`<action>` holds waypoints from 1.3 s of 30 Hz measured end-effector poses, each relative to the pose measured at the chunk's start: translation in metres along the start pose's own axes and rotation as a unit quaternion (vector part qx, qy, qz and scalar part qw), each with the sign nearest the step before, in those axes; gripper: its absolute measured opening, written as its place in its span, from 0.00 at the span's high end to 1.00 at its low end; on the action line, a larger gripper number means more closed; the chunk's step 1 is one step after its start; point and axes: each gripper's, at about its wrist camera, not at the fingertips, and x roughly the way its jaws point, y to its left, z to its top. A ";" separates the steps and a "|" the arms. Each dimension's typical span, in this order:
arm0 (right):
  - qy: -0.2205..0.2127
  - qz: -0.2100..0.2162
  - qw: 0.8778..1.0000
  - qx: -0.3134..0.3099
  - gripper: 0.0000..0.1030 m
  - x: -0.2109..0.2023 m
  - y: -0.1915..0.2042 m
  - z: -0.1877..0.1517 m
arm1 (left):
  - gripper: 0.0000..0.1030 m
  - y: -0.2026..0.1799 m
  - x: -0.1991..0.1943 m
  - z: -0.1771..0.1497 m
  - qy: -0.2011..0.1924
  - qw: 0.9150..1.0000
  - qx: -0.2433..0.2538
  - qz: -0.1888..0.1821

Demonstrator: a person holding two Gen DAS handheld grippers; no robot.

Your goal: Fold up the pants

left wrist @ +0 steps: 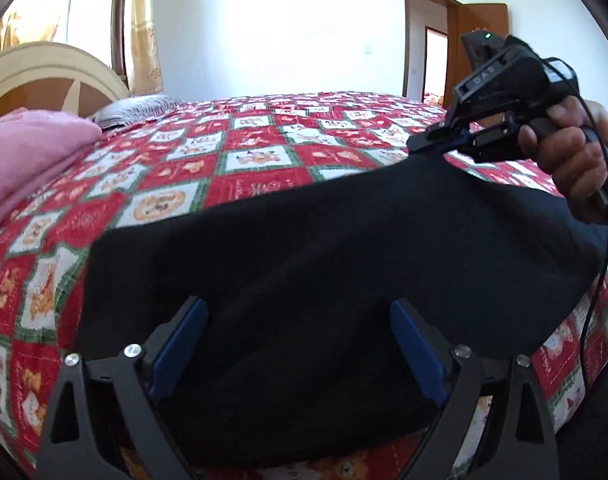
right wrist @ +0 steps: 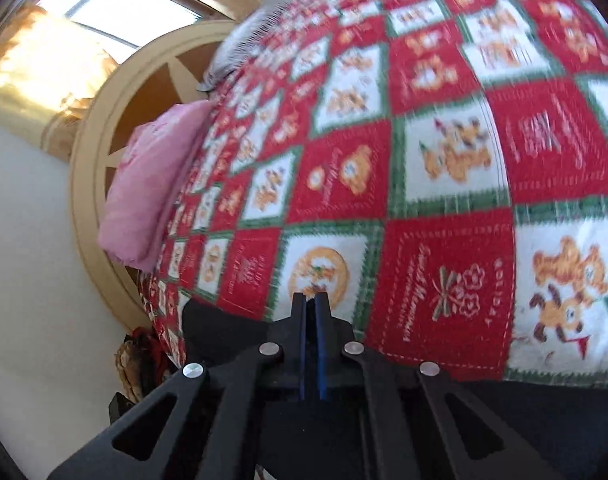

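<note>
The black pants (left wrist: 323, 264) lie folded on the bed, spread across the near part of the quilt. My left gripper (left wrist: 298, 344) is open just above them, blue pads wide apart over the near edge. My right gripper (left wrist: 431, 145) is seen at the far right corner of the pants, shut on the fabric and lifting that corner. In the right wrist view the right gripper (right wrist: 311, 312) has its blue pads pressed together on the black pants (right wrist: 224, 332).
A red, white and green patchwork quilt (left wrist: 264, 152) covers the bed. A pink pillow (left wrist: 28, 152) and a grey pillow (left wrist: 136, 112) lie by the cream headboard (left wrist: 44, 76). A doorway (left wrist: 435, 48) is at the far right. A cable (left wrist: 591, 280) hangs from the right gripper.
</note>
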 end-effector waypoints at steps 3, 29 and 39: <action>-0.005 -0.021 1.000 -0.022 0.97 0.003 0.008 0.000 | 0.06 0.001 0.000 0.002 0.002 1.000 -0.005 -0.003; -0.041 -0.153 0.967 -0.198 0.43 -0.034 0.044 -0.093 | 0.05 0.017 -0.006 0.016 0.032 0.998 -0.046 0.027; -0.012 -0.147 0.961 -0.233 0.43 -0.008 0.043 -0.161 | 0.03 0.029 -0.002 0.013 0.036 0.997 -0.038 0.052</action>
